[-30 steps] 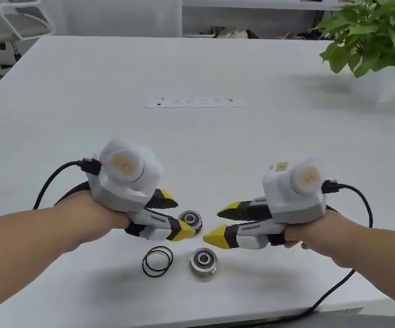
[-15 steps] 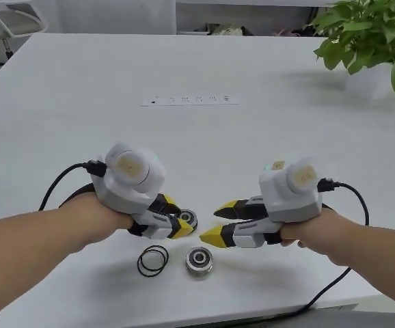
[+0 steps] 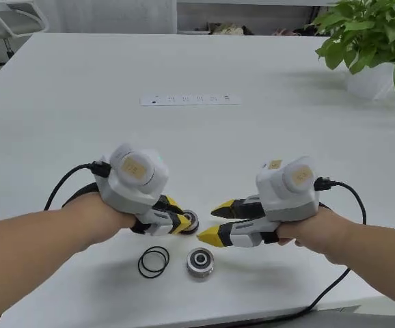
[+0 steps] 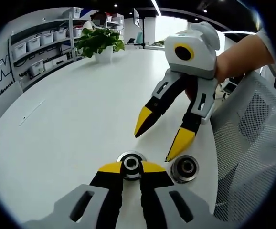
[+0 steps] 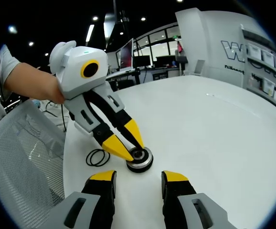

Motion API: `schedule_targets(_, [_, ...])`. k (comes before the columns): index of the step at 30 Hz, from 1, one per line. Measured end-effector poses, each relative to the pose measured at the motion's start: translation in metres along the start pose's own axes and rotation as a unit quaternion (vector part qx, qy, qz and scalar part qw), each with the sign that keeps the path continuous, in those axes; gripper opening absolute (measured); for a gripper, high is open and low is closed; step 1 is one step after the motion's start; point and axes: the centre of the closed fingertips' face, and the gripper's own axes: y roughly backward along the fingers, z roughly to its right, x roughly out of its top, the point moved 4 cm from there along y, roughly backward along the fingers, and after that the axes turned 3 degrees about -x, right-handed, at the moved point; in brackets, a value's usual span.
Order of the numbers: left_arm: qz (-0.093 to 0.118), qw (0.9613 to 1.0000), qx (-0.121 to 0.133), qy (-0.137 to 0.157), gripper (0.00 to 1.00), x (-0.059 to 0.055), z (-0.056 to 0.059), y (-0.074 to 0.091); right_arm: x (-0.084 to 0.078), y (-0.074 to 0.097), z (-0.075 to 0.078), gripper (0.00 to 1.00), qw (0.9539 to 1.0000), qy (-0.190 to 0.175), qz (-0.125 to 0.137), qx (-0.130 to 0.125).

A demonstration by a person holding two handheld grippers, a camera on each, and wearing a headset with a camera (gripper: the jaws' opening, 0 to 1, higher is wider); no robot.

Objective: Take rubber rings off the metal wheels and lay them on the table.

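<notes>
While both metal wheels lie flat with the bore up, they are round, so no long axis. The far wheel [image 3: 190,221] sits between the tips of the left tongs [image 3: 180,223]. In the left gripper view those tongs [image 4: 131,168] are narrowed onto it, one yellow tip on each side of the wheel [image 4: 131,162]. The near wheel [image 3: 200,262] rests free on the worktop [image 3: 197,150], just toward the person from the far one.

Two black rubber rings [image 3: 154,261] lie flat and overlapping on the worktop, just left of the near wheel and apart from both tongs.

Left hand [image 3: 102,215] wraps its grip, with the forearm coming in from the lower left and the jaws pointing right and down. Right hand [image 3: 314,229] comes in from the lower right, with the jaws pointing left toward the far wheel.

Right tongs [image 3: 211,222] are spread wide and hold nothing — tips near the far wheel but not touching it, above the near wheel. From the right gripper view the far wheel [image 5: 139,158] lies just ahead of the open jaws, with the left tongs [image 5: 128,150] on it and the rings [image 5: 98,157] off to the left. Whether a ring is on either wheel — cannot tell.
</notes>
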Motion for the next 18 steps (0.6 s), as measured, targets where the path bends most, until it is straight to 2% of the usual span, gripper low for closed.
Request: schedule_targets(18, [0.005,0.9999,0.009,0.005,0.08,-0.001,0.0,0.0,0.005,-0.021,-0.001,0.33,0.9996,0.023,-0.017,0.001])
